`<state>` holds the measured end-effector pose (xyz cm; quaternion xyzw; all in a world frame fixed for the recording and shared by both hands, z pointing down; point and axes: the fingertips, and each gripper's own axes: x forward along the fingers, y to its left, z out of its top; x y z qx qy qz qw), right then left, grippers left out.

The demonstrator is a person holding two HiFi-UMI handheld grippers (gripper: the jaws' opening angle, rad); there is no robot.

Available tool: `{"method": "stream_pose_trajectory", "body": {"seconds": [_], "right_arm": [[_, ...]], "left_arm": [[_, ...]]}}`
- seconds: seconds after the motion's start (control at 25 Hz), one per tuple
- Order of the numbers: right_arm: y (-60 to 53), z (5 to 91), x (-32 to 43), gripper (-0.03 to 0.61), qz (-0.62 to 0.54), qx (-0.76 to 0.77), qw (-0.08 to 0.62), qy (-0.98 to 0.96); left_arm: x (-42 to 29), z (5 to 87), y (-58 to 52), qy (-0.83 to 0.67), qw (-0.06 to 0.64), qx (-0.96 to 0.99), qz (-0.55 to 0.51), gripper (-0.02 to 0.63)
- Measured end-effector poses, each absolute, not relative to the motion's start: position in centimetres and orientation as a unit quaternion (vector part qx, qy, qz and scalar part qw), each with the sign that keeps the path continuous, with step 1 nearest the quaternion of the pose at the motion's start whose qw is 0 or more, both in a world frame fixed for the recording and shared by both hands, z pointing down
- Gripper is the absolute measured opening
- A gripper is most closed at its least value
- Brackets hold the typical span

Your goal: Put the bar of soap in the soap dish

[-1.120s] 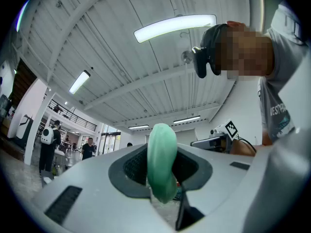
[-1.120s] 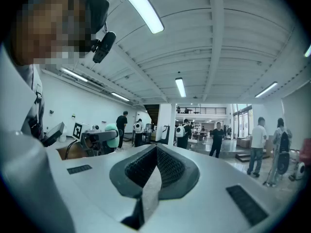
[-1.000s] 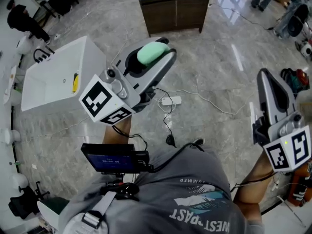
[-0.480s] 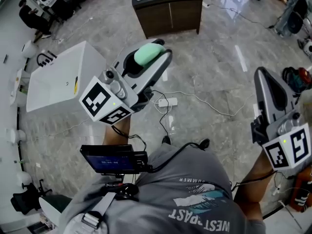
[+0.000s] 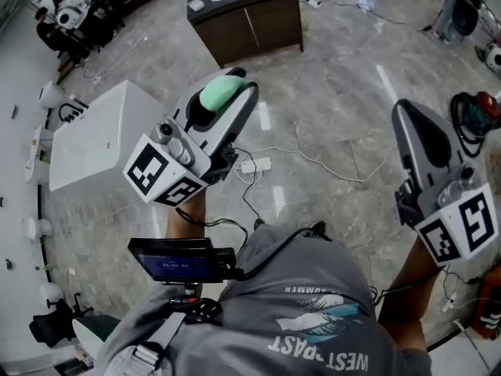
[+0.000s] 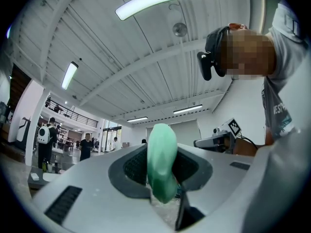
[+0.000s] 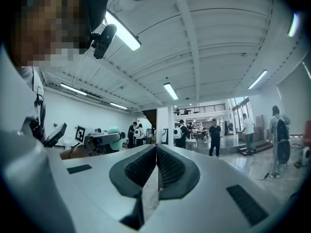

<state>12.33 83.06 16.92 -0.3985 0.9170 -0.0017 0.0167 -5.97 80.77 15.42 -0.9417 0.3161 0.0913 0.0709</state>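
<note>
The left gripper (image 5: pixel 228 94), held high over the grey marble floor (image 5: pixel 337 77), clamps an oval pale green bar of soap (image 6: pixel 161 159). The right gripper (image 7: pixel 156 166) has its jaws pressed together, empty. Below are a white box-shaped unit (image 5: pixel 102 135), a dark wooden cabinet (image 5: pixel 250 26) and a white power strip (image 5: pixel 255 165).

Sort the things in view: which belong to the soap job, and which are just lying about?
Job: bar of soap, clamped in the left gripper; right gripper, shut and empty.
Lying about: power strip, brown cabinet, white box.

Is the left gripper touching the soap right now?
Touching. In the left gripper view, the left gripper clamps both sides of the soap.
</note>
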Motion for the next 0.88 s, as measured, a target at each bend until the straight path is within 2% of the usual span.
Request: {"method": "stream_pose_trajectory", "body": {"seconds": [0.4,0.88], "right_arm": [[81.0,17.9,18.4,0.008,-0.03,-0.415,0.035,0.909],[72.5,19.0,16.4,0.008,-0.03,-0.423,0.015,0.906]], "left_arm": [[0.4,15.6,78.9,0.295,0.066,-0.951,0.06,0.114],[-2.0,17.3,70.4,0.294,0.051,-0.951,0.078,0.112]]}}
